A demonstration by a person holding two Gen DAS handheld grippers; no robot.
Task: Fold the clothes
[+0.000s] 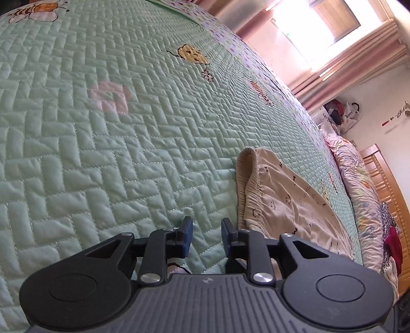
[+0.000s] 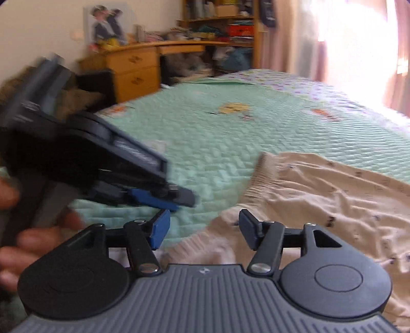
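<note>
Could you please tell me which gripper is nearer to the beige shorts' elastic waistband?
Left. The left gripper hovers just beside the waistband; the right gripper sits over the shorts' lower fabric.

Left gripper (image 1: 207, 237) jaws apart above quilt (image 1: 102, 153), beside beige shorts (image 1: 289, 202).

Bed (image 1: 102, 143): under both tools, reaching far ahead of them.
Garment (image 1: 294, 202): lies on the bed, just right of the left tool (image 1: 207, 234), its waistband end nearest that tool's right finger.
Garment, right wrist view (image 2: 320, 205): ahead and right of the right tool (image 2: 204, 229), running under its right finger.
Left tool, right wrist view (image 2: 164, 198): left of and just ahead of the right tool, above the bed.
Folded bedding (image 1: 358, 184): far right of the left tool, along the bed's edge.
Desk (image 2: 133, 69): beyond the bed, ahead-left of the right tool.
Shelves (image 2: 223, 23): behind the desk.
</note>
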